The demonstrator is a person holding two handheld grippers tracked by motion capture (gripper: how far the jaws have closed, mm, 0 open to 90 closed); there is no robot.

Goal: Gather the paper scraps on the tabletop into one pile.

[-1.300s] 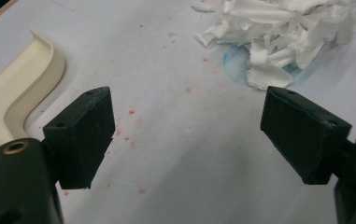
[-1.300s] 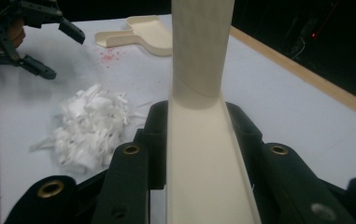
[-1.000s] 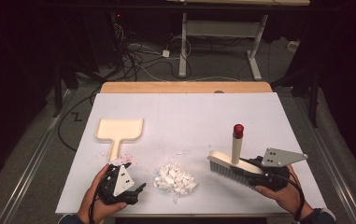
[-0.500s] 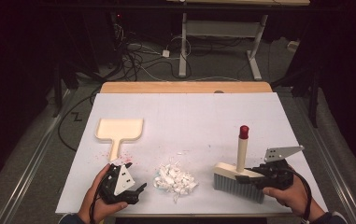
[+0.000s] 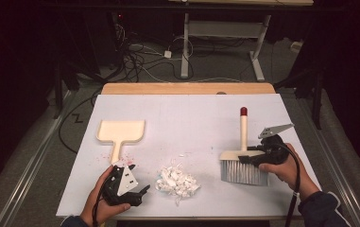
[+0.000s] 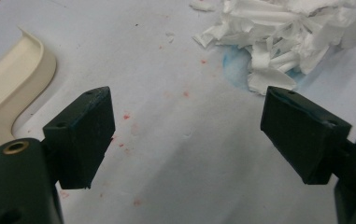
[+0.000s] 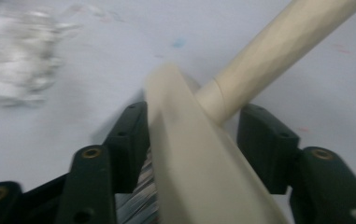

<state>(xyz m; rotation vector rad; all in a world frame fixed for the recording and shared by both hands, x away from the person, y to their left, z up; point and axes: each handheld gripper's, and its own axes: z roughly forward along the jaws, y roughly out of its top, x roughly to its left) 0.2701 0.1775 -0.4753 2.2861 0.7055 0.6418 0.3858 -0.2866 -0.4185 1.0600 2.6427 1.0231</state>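
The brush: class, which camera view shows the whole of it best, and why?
The high view: the brush stands on its bristles on the table, handle up with its red tip, beside the right gripper. The right gripper view gives a blurred close-up of its head and lower handle between the jaws. The left gripper view looks toward the paper scraps.

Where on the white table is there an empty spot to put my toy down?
The widest bare patch lies between the dustpan and the brush, behind the paper scraps. The far strip of the table is bare too. The near edge is crowded: left gripper, scraps, brush and right gripper.
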